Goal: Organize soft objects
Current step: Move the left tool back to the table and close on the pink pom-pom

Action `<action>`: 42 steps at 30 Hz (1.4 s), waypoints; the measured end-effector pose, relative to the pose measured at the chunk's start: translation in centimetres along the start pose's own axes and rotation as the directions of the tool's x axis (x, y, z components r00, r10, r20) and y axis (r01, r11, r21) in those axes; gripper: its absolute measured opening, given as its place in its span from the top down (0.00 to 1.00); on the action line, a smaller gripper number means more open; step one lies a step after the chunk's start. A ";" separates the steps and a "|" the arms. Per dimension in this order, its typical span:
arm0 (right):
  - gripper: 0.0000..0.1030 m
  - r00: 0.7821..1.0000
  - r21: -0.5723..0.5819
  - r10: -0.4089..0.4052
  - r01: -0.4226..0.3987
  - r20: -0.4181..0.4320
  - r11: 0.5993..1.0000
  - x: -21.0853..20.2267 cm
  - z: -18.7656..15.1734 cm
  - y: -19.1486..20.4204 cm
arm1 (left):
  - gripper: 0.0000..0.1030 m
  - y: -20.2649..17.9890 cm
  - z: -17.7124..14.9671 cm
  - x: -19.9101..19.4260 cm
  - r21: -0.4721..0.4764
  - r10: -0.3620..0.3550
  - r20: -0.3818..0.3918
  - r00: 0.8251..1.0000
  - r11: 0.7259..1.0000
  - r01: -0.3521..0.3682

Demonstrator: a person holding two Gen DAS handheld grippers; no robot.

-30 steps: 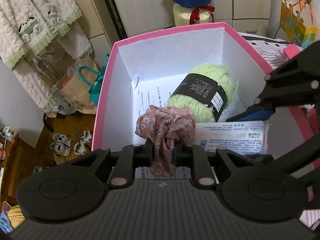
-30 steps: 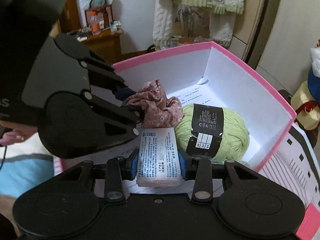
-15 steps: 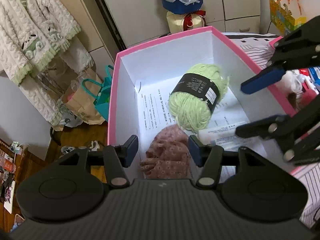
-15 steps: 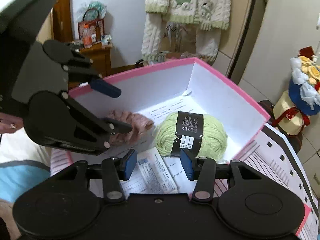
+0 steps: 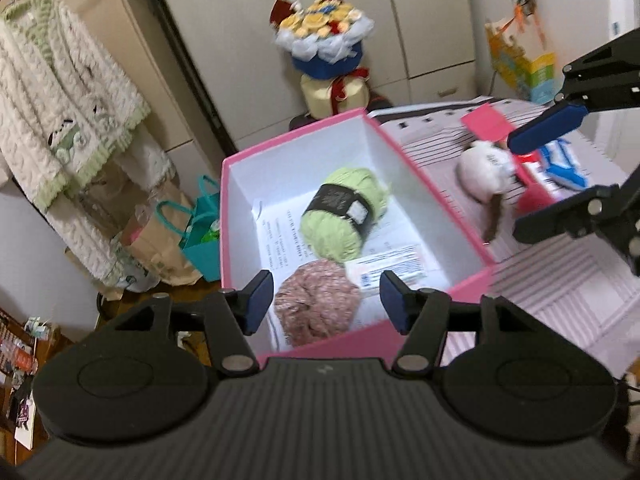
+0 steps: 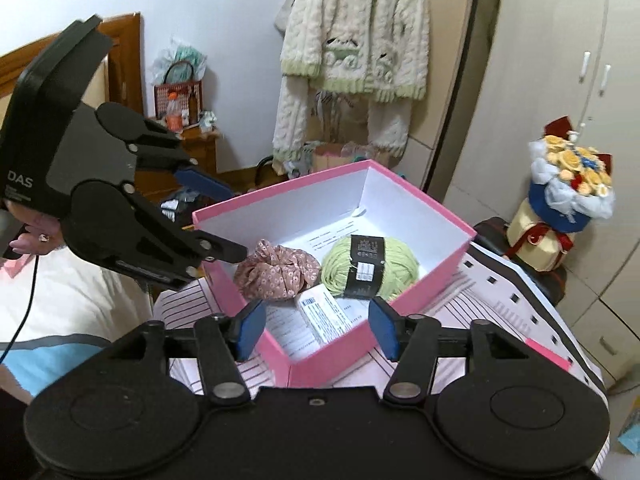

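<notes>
Both claws are hanging open and empty, jaws just widening: left claw (image 5: 326, 300), right claw (image 6: 318, 326). Floral scrunchie (image 6: 276, 270), yarn ball (image 6: 370, 266) and packet (image 6: 326, 314) are lying inside the pink box (image 6: 440, 258), near its front edge.

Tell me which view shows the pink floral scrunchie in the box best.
The right wrist view: the scrunchie lies whole and fairly sharp beside the green yarn, nothing covering it. In the left wrist view the scrunchie is blurred and sits low, close to the near wall of the pink box.

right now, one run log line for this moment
left gripper: open, empty | right gripper: open, empty | scrunchie, packet, yarn: in pink box
</notes>
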State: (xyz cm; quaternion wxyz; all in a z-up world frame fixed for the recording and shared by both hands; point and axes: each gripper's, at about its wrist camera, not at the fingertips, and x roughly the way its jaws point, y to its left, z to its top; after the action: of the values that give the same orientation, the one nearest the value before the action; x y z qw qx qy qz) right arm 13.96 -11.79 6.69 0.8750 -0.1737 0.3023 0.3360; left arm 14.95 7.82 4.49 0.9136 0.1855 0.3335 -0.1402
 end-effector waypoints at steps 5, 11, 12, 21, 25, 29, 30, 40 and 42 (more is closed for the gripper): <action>0.34 0.999 0.061 0.021 -0.023 0.026 0.998 -3.3 -2.5 -0.7 | 0.37 -1.5 -0.3 -2.6 0.000 -0.085 0.037 0.996 0.996 0.085; 0.31 0.993 0.097 -0.065 0.055 0.095 0.994 -7.3 -6.4 -1.2 | 0.34 -4.1 0.1 -4.4 0.016 -0.205 0.097 0.974 0.979 0.205; 0.31 0.992 0.110 -0.076 0.065 0.097 0.992 -7.8 -7.0 -1.4 | 0.34 -4.7 0.2 -4.6 0.025 -0.221 0.106 0.969 0.975 0.220; 0.29 0.979 0.219 -0.193 0.173 0.072 0.960 -9.4 -12.2 -4.3 | 0.33 -11.4 0.2 -2.8 0.123 -0.370 0.101 0.924 0.926 0.358; 0.28 0.977 0.247 -0.207 0.186 0.059 0.951 -9.2 -14.3 -6.0 | 0.33 -14.3 0.6 -1.1 0.177 -0.391 0.074 0.917 0.910 0.374; 0.24 0.971 0.246 -0.233 0.212 0.057 0.946 -8.5 -16.3 -7.4 | 0.33 -16.3 0.9 0.9 0.195 -0.403 0.061 0.913 0.902 0.385; 0.24 0.969 0.242 -0.242 0.222 0.054 0.944 -8.3 -16.7 -7.7 | 0.33 -16.7 1.0 1.3 0.195 -0.408 0.060 0.911 0.900 0.390; 0.17 0.955 0.254 -0.294 0.274 0.047 0.928 -4.7 -19.9 -12.7 | 0.36 -19.8 0.9 7.5 0.145 -0.381 0.088 0.921 0.919 0.366; 0.14 0.953 0.250 -0.298 0.276 0.053 0.928 -3.8 -20.4 -13.8 | 0.36 -20.2 1.2 8.6 0.125 -0.372 0.097 0.923 0.925 0.359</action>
State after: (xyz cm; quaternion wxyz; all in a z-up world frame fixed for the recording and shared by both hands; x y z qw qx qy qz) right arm 12.89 -33.85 -4.96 0.9419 -0.0940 0.2722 0.1728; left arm 14.29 -11.80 -5.33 0.8787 0.1589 0.2993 -0.3364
